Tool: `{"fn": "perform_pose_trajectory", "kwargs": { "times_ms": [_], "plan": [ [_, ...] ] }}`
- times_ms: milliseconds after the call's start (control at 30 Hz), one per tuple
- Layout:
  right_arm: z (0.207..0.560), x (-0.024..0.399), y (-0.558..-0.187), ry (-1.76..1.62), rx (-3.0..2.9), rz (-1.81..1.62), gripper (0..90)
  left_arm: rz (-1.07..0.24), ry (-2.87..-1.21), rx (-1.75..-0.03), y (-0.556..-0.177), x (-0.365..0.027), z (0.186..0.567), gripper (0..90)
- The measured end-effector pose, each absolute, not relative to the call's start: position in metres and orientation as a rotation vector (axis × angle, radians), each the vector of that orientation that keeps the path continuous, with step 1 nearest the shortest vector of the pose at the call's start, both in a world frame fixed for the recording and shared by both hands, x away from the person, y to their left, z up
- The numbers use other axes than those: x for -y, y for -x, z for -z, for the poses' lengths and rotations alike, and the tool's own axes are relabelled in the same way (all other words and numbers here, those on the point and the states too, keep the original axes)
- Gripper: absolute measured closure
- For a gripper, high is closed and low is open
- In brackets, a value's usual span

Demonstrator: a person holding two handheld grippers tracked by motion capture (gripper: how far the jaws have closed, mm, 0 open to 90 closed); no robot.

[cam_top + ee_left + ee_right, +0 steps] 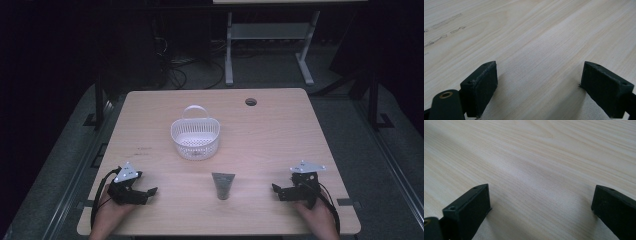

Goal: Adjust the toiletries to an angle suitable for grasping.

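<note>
Light wood grain is all that is seen between the jaws in both gripper views. The left tongs (539,80) are released, with bare desk (531,37) between them; the right tongs (541,202) are likewise spread wide over bare wood. Faint dark smudges (446,27) on the desk surface are caught in the left gripper view and appear as small marks (142,150) in the high view.

From the high view, the left tongs (150,191) are seen near the desk's near left corner, held by a hand (107,215) cut off at the bottom of the frame. The right tongs (276,189) are seen near the near right corner, the hand (317,217) also cut off. A white perforated plastic basket (195,137) with an upright handle stands at the middle of the desk (280,130). A dark grey squeeze tube (223,185) lies toward the near edge, between the two tongs and well apart from each; its label cannot be read. A round cable hole (251,102) is set near the far edge. Beyond the desk the room is dark, and only a white frame (265,45) and some cables (180,70) on the floor can be made out.
</note>
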State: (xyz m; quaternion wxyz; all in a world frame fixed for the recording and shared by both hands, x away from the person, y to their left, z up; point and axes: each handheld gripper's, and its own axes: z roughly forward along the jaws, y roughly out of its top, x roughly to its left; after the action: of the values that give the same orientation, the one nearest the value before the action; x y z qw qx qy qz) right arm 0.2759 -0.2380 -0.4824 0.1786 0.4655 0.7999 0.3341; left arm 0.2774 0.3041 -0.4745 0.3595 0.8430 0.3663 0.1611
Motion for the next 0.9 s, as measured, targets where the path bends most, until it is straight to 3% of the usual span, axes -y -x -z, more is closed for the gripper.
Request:
{"fn": "perform_pose_trajectory", "kwargs": {
  "times_ms": [267, 367, 500, 900],
  "plan": [
    [0.482, 0.238, -0.276, -1.317, -2.262, -0.945, 1.4, -0.402, -2.164, -0.959, -0.277, -0.302, 0.473, 14.3],
    [0.482, 0.238, -0.276, -1.317, -2.262, -0.945, 1.5, -0.380, -2.166, -0.955, -0.276, -0.301, 0.470, 21.3],
    [0.482, 0.238, -0.276, -1.317, -2.262, -0.945, 1.4, -0.373, -2.172, -0.947, -0.273, -0.296, 0.467, 24.1],
    [0.482, 0.238, -0.276, -1.317, -2.262, -0.945, 1.4, -0.272, -2.139, -0.885, -0.264, -0.286, 0.447, 58.7]
  ]
}}
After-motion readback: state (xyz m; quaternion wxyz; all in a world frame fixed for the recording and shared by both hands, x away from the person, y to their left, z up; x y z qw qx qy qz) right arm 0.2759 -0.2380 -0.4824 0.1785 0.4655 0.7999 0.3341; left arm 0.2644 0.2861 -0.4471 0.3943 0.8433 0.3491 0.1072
